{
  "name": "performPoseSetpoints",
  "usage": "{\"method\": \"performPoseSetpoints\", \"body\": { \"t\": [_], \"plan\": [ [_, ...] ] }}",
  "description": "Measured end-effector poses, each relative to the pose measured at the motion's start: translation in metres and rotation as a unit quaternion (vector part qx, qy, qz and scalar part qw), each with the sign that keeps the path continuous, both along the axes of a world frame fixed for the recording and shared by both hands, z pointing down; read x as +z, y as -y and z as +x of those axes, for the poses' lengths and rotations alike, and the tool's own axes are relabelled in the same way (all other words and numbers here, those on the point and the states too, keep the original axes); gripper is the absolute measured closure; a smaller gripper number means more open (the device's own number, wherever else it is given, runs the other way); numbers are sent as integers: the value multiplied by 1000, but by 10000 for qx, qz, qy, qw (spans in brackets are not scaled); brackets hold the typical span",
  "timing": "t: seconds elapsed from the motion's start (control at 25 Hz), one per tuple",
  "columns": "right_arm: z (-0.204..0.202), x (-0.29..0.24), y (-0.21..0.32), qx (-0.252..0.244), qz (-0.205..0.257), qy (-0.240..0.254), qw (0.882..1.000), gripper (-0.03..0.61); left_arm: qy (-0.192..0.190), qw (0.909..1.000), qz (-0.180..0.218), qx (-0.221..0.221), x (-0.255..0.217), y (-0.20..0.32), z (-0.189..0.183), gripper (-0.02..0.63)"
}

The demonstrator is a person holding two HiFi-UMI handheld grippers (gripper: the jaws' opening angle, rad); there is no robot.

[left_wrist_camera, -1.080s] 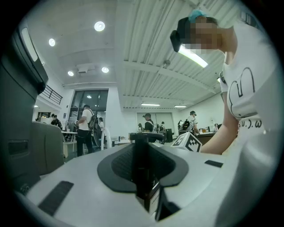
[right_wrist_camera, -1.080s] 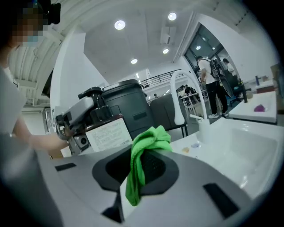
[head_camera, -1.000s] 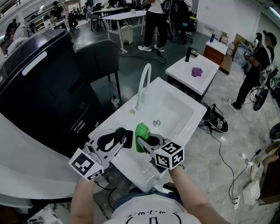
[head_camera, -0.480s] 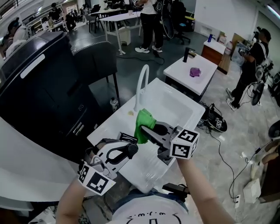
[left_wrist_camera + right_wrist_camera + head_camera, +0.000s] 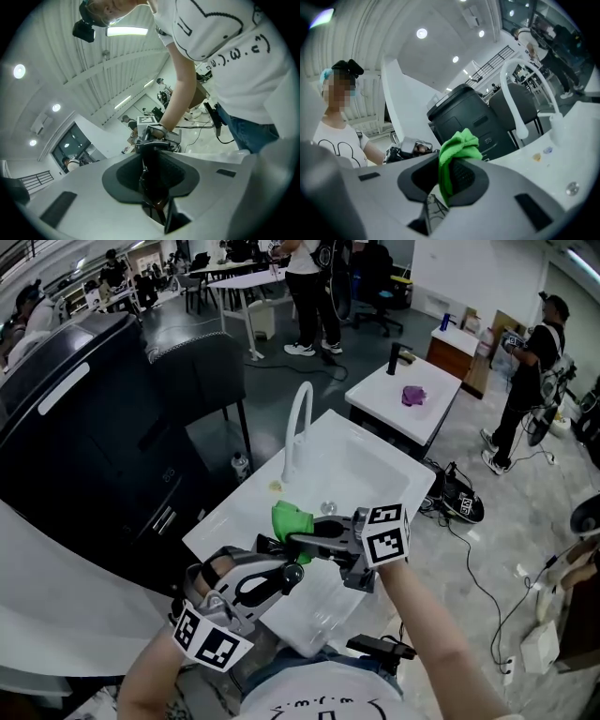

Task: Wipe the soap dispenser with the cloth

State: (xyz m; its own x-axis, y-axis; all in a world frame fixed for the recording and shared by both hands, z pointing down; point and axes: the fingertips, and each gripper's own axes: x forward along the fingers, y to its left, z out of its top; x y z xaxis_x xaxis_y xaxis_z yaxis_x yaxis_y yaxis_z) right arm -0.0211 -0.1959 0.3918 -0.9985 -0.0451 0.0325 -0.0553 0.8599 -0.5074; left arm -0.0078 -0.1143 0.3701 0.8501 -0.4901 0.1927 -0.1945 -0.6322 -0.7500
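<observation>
Your left gripper [image 5: 279,568] has its jaws clamped on the dark soap dispenser [image 5: 151,174]. Your right gripper [image 5: 302,542] jaws pinch the green cloth [image 5: 291,519], which faces the dispenser just ahead of them.

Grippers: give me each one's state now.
Left gripper: shut on the slim dark soap dispenser.
Right gripper: shut on the crumpled green cloth.

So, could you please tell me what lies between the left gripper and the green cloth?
The dark soap dispenser, held by the left gripper, points toward the cloth; the head view shows it.
</observation>
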Motion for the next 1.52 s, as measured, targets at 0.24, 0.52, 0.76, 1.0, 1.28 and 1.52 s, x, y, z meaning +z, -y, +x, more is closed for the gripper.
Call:
{"method": "performPoseSetpoints", "body": {
  "t": [0.24, 0.52, 0.76, 1.0, 1.28, 1.52],
  "plan": [
    [-9, 26, 7, -600, -770, 105, 9952, 529, 159, 9998, 76, 118, 6, -8, 3, 511],
    [-19, 51, 21, -368, -970, -200, 9944, 528, 294, 9993, 203, 142, 6, -14, 6, 512],
    [4, 7, 25, -66, -437, 326, 9985, 528, 592, 9973, 384, 190, 15, -16, 5, 515],
    [23, -34, 2, -227, -86, 858, 9960, 528, 1062, 9914, 689, 329, 26, -18, 7, 515],
    [7, -13, -23, -658, -81, 458, 9968, 528, 1778, 9746, 1224, 587, 46, -22, 14, 512],
    [-8, 0, -9, -400, -205, 283, 9986, 528, 2244, 9608, 1460, 718, 64, -23, 13, 511]
  ]
}}
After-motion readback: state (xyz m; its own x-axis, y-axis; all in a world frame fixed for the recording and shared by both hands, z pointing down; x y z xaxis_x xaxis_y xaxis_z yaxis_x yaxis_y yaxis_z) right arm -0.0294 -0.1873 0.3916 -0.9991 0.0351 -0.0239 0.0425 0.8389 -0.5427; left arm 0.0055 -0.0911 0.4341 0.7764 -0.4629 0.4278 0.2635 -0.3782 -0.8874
